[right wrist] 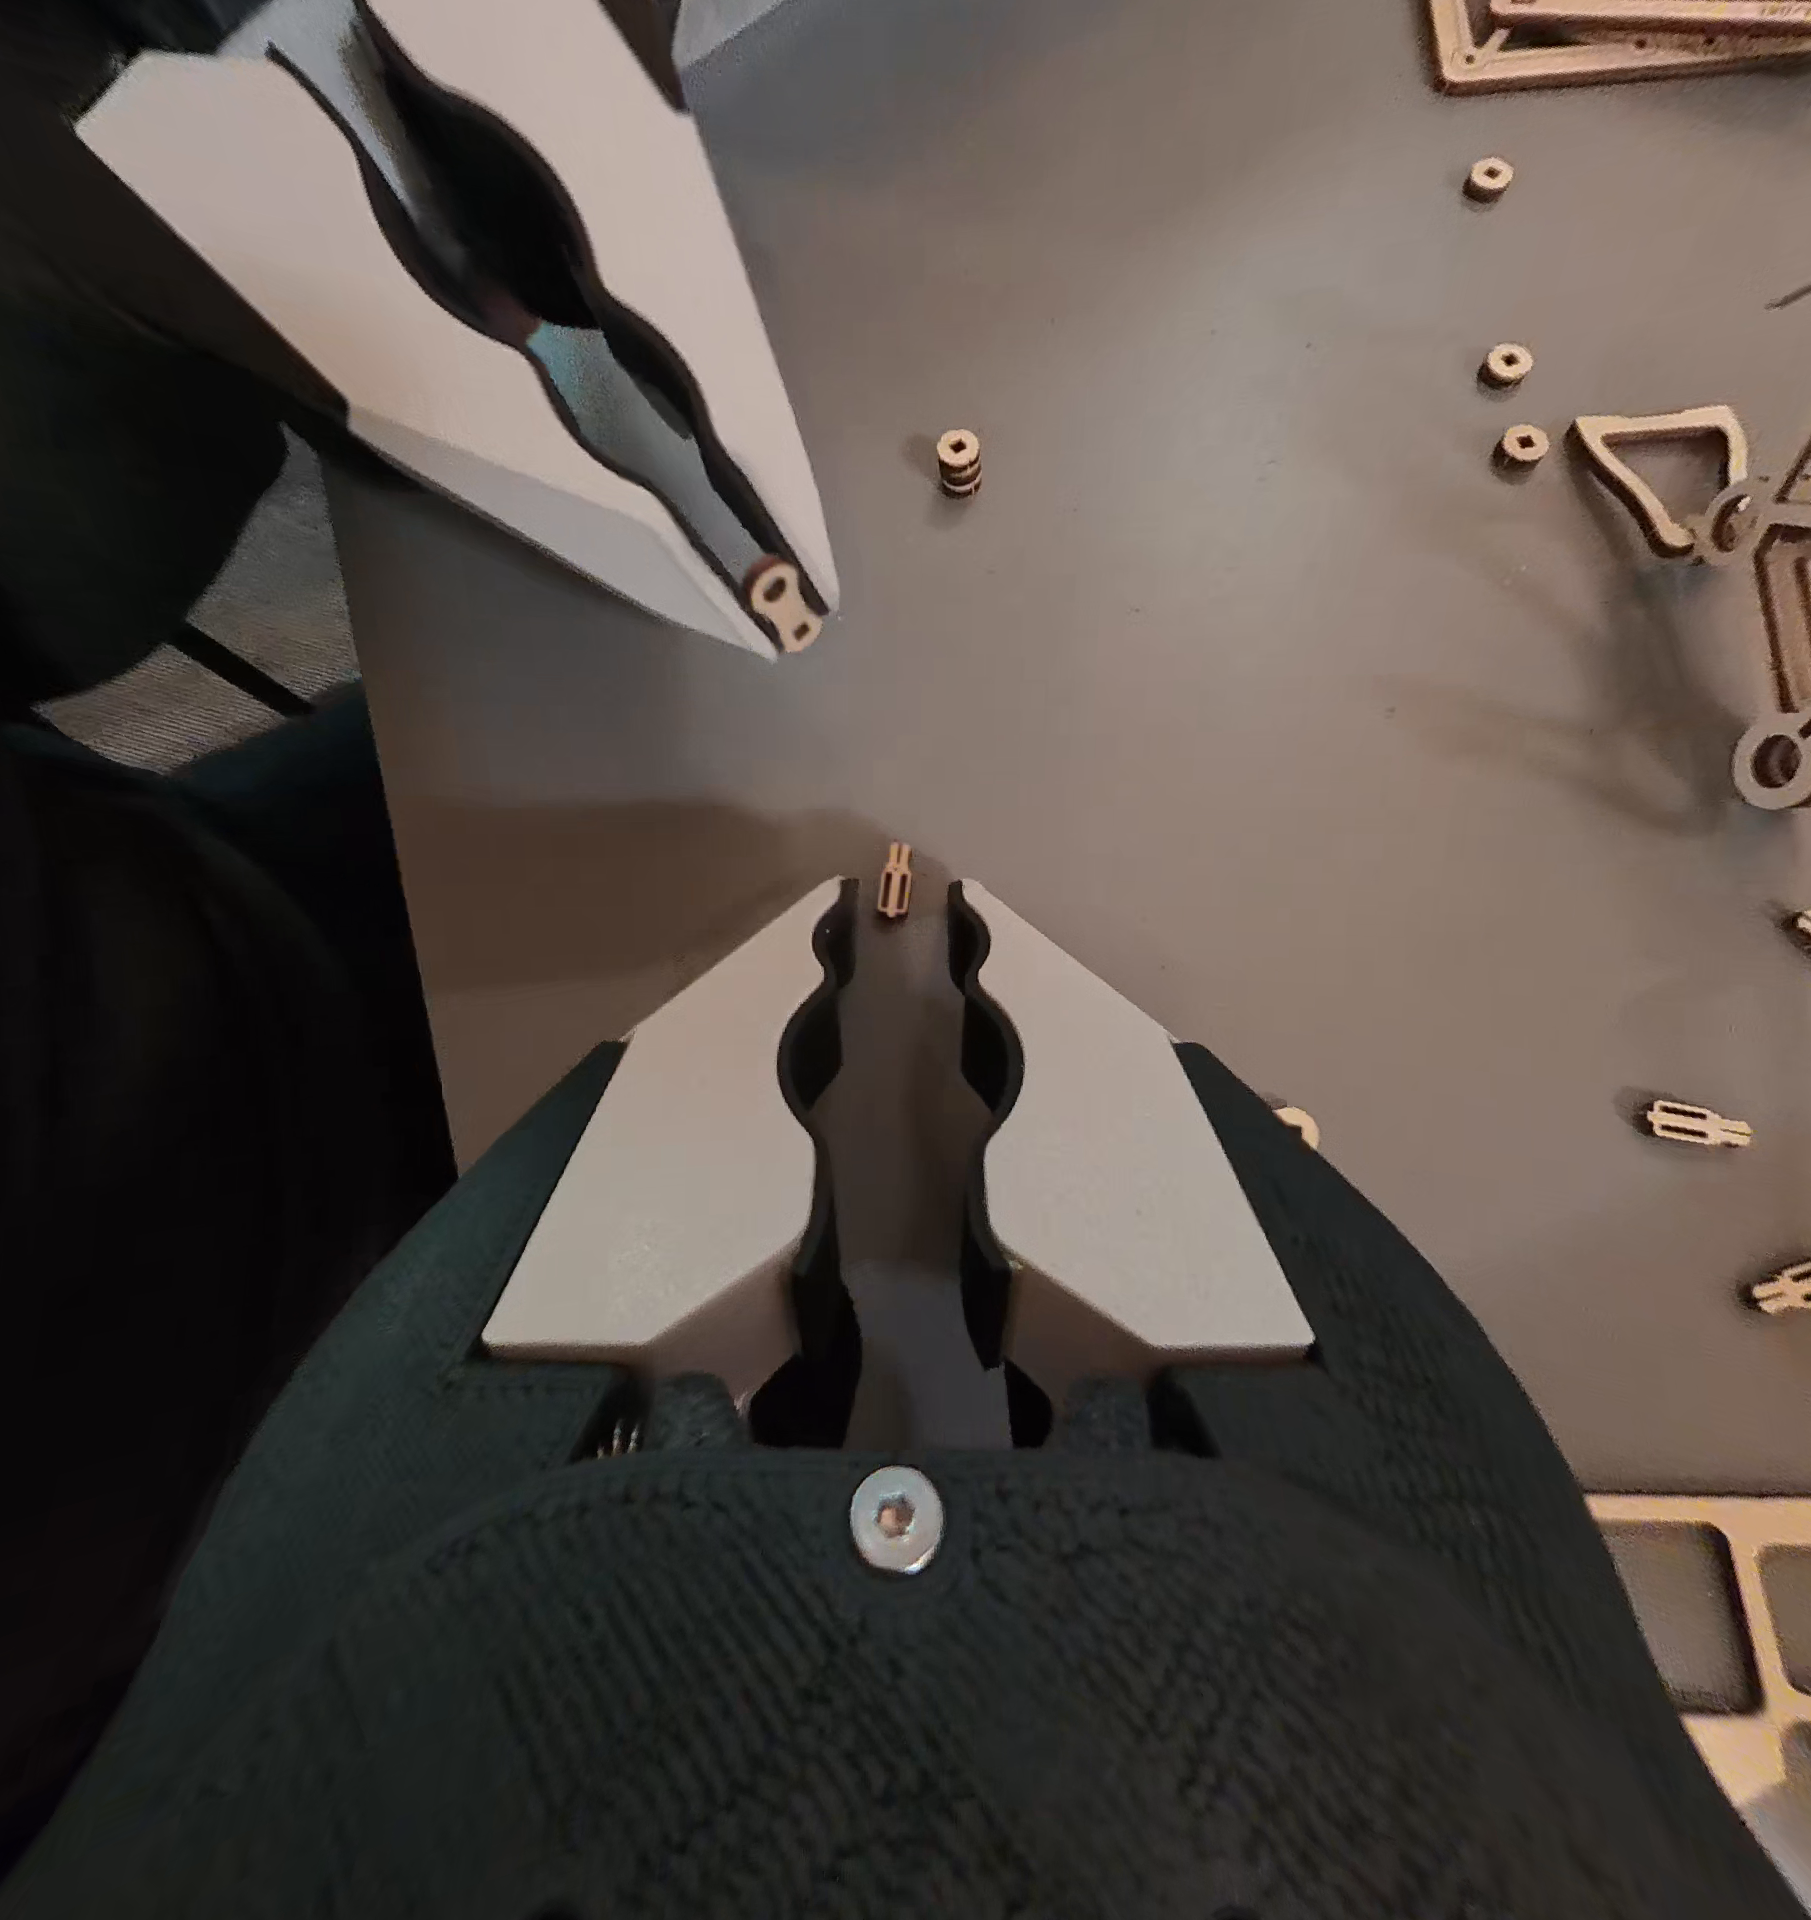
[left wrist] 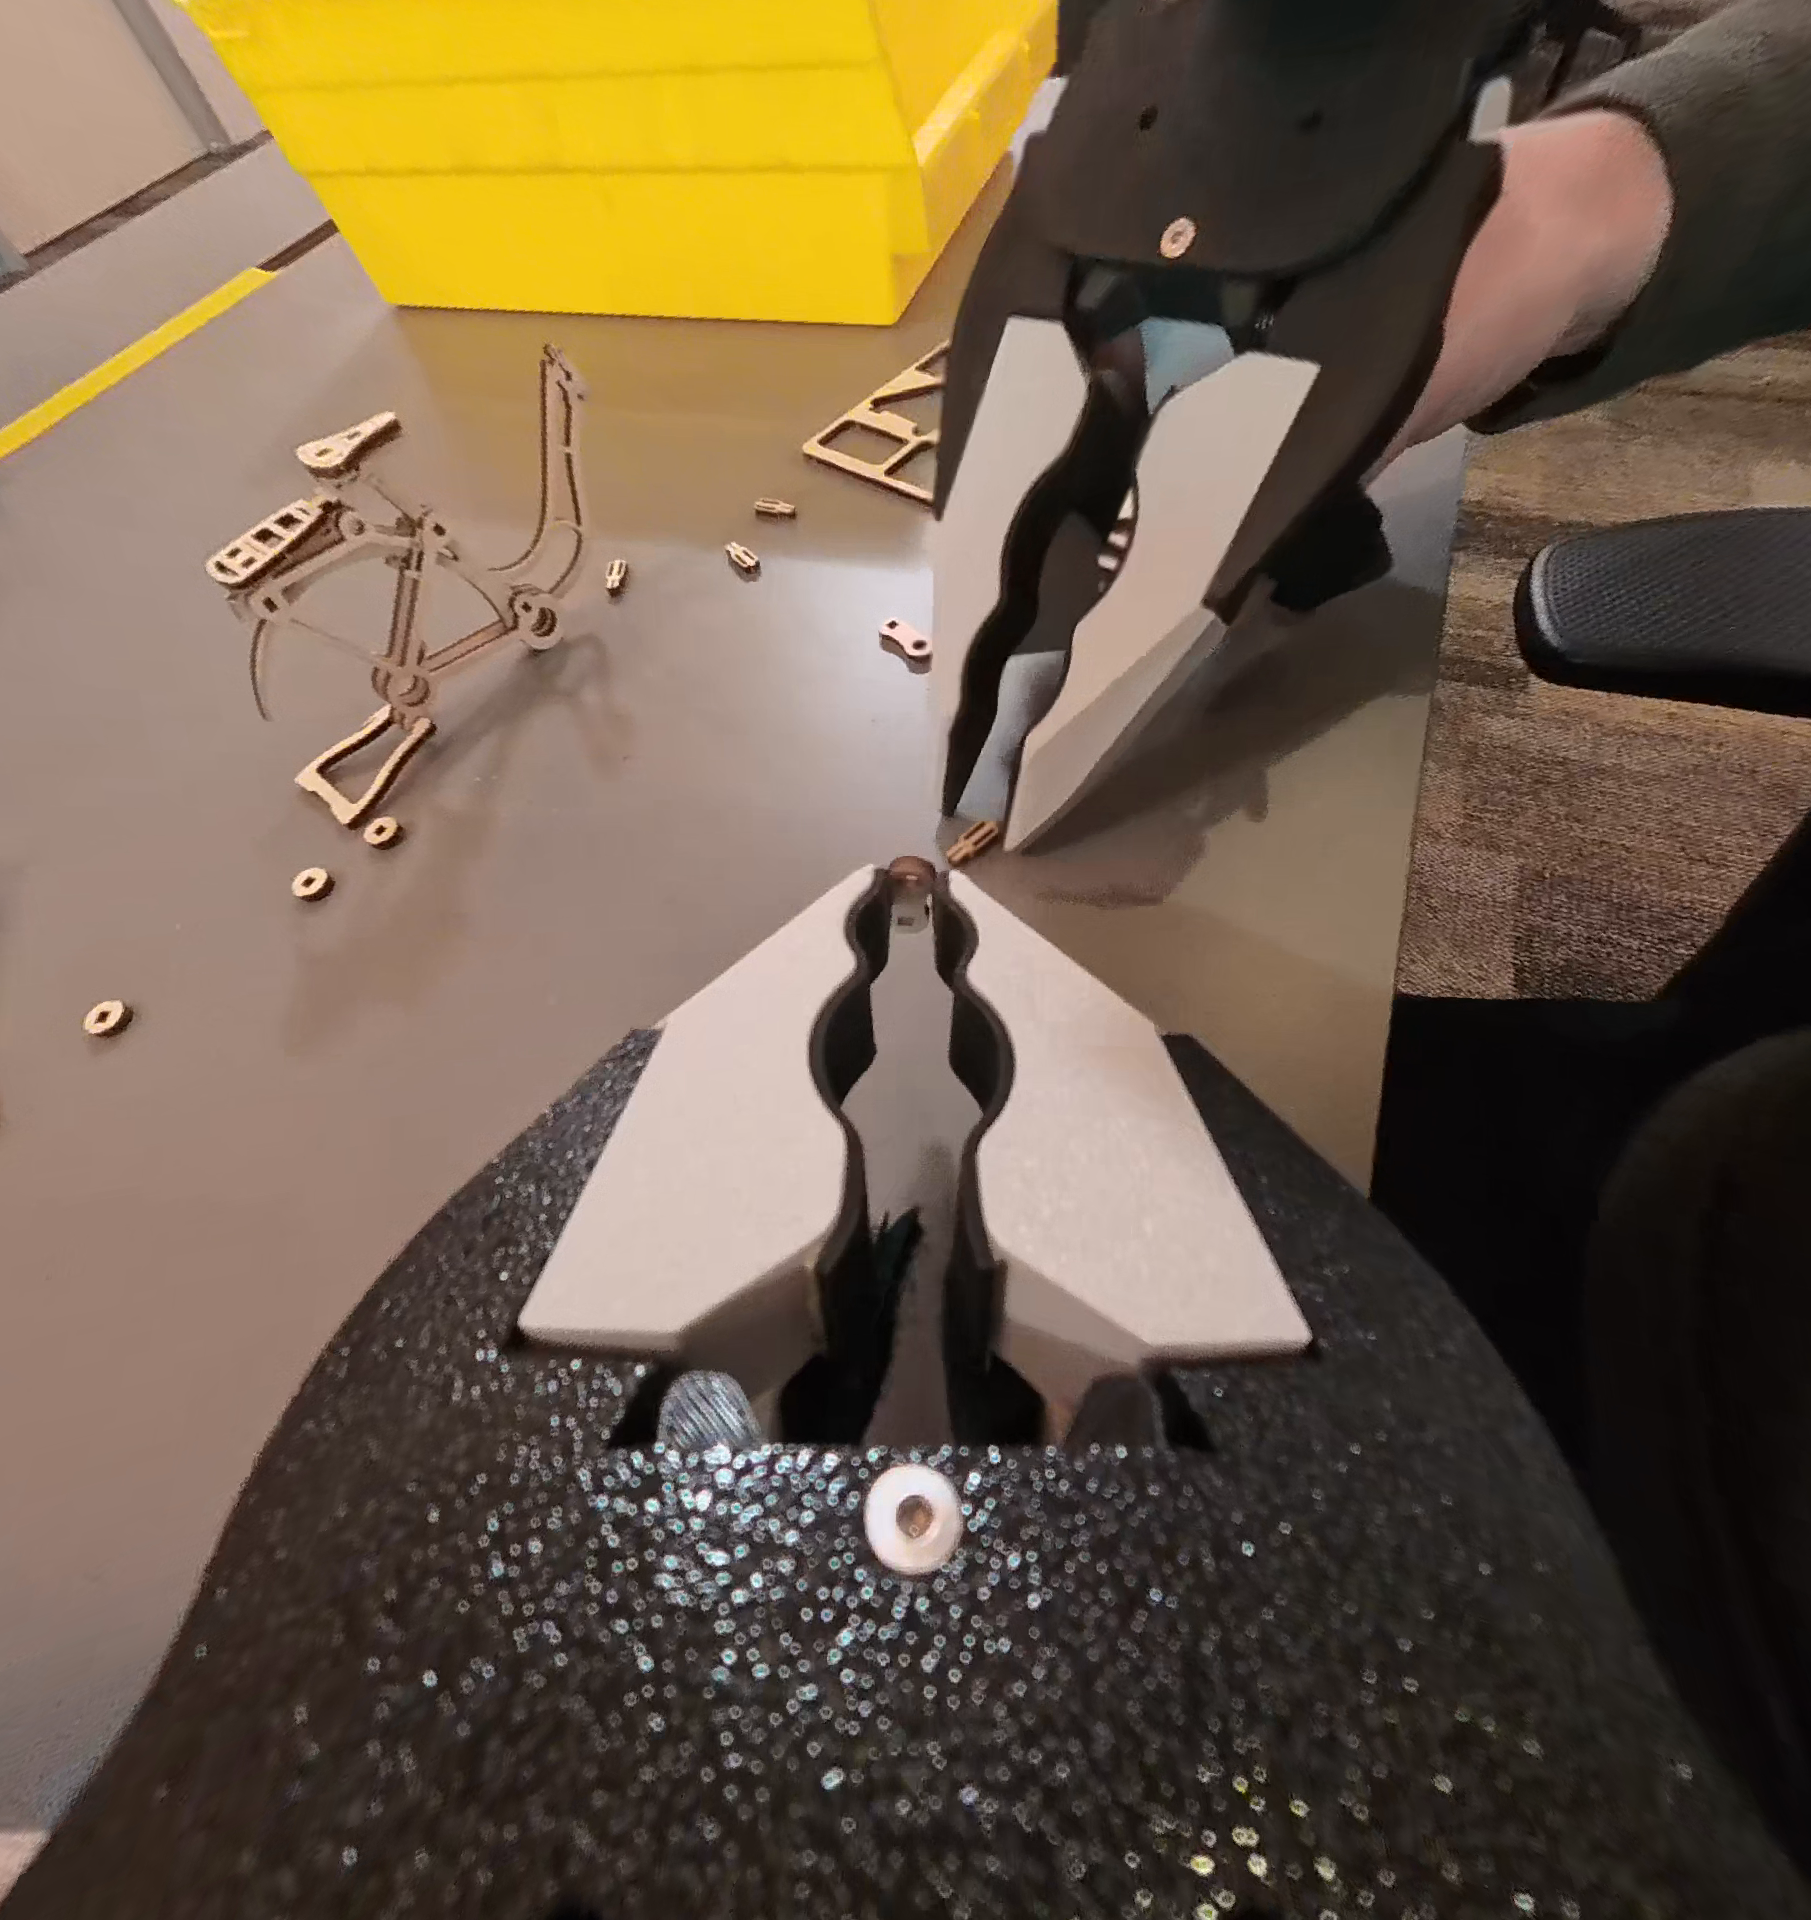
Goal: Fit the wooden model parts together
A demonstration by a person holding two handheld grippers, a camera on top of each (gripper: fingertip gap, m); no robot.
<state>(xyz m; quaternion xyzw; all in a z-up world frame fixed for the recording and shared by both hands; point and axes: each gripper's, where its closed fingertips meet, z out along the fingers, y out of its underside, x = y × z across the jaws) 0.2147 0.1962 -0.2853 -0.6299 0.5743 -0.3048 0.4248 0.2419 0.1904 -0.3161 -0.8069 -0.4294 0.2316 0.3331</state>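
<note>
1. Viewing from the left wrist: left gripper [left wrist: 909,883] pinches a small flat wooden link piece [left wrist: 908,902] at its tips, above the grey table [left wrist: 568,1039]. Right gripper [left wrist: 984,826] stands spread over a wooden peg [left wrist: 974,840].
2. Right wrist view: right gripper [right wrist: 899,888] is parted around the peg [right wrist: 893,883], which lies flat, not gripped.
3. Judgement: both pieces look light, thin, brittle; grip the peg across its flat sides.

- A yellow plastic bin [left wrist: 631,156] sits on the surface [left wrist: 153,1143], well ahead of the left tool and off to its left.
- A yellow stripe [left wrist: 111,379] runs along the surface's far left edge.
- A black mesh chair armrest [left wrist: 1701,613] stands right of the tool, past the surface's edge.
- Mottled brown carpet [left wrist: 1607,831] lies under it.
</note>
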